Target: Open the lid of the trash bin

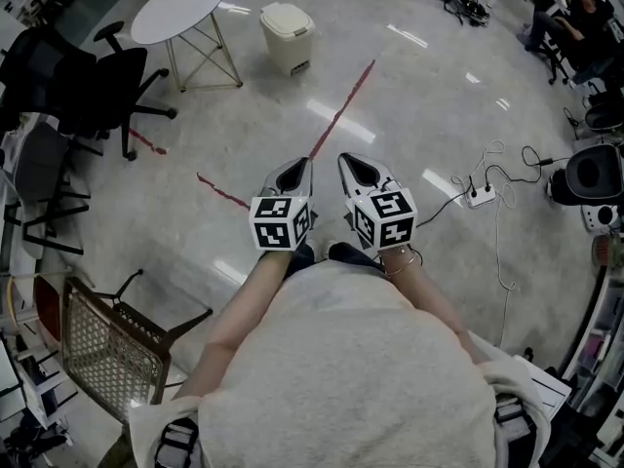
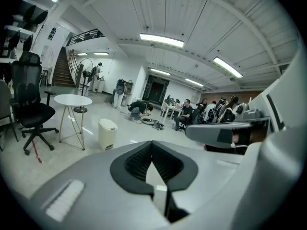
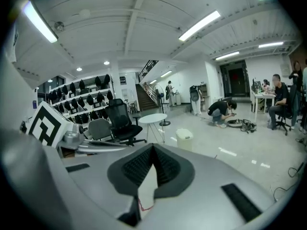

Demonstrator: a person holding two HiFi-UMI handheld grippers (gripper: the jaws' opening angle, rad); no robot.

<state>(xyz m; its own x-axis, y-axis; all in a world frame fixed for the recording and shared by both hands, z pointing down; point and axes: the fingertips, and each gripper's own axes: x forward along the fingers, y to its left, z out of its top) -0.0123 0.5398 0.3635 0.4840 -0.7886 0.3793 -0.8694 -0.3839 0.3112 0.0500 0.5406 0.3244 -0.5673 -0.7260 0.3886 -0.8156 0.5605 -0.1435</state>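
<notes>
I count one trash bin [image 1: 287,37], one round white table [image 1: 178,10] and one power strip [image 1: 480,196] on the floor. Two grippers show: the left gripper [image 1: 306,163] and the right gripper [image 1: 343,159]. On my left I count three chairs: one black office chair [image 1: 90,88], one grey chair [image 1: 44,169], one wicker chair [image 1: 107,344].

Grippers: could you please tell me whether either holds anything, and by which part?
Nothing is held. The left gripper and right gripper each have jaws together on nothing; the bin stands well away, lid shut.
</notes>
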